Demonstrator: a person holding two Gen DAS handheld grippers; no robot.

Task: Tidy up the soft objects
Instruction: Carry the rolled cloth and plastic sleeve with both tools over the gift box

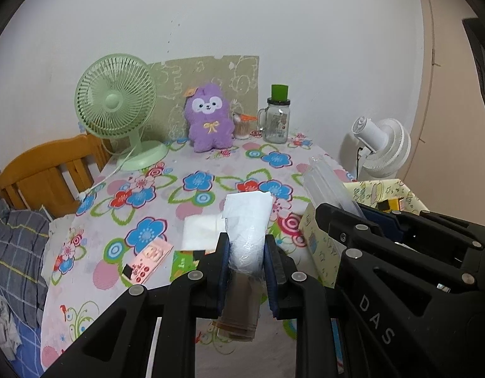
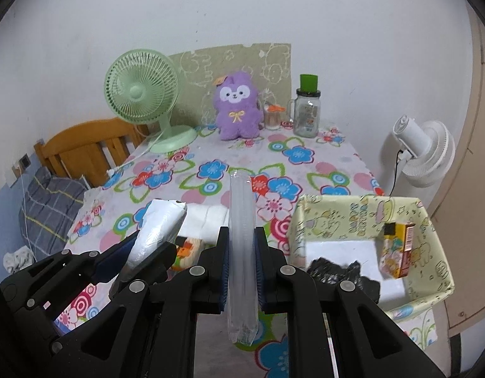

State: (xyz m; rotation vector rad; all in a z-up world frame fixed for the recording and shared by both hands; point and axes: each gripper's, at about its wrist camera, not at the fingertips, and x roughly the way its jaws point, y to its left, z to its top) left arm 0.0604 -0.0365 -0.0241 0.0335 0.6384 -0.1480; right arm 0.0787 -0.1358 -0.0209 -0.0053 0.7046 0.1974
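Note:
My left gripper (image 1: 245, 252) is shut on a white plastic-wrapped pack (image 1: 247, 220), held above the flowered table (image 1: 195, 170). It also shows at the left of the right wrist view (image 2: 160, 230). My right gripper (image 2: 240, 252) is shut on a clear plastic pack (image 2: 240, 220), standing on edge between the fingers; it shows in the left wrist view (image 1: 330, 186) too. A yellow patterned box (image 2: 337, 214) sits just right of the right gripper, holding a black soft item (image 2: 333, 269) and a small orange carton (image 2: 400, 249). A purple plush toy (image 1: 209, 119) sits at the table's back.
A green desk fan (image 1: 116, 110) stands back left, a glass jar with green lid (image 1: 277, 119) and a cotton swab cup (image 1: 242, 126) back right. White tissue (image 1: 201, 230) and a pink card (image 1: 147, 261) lie on the table. A wooden chair (image 1: 47, 170) is left, a white fan (image 1: 384, 148) right.

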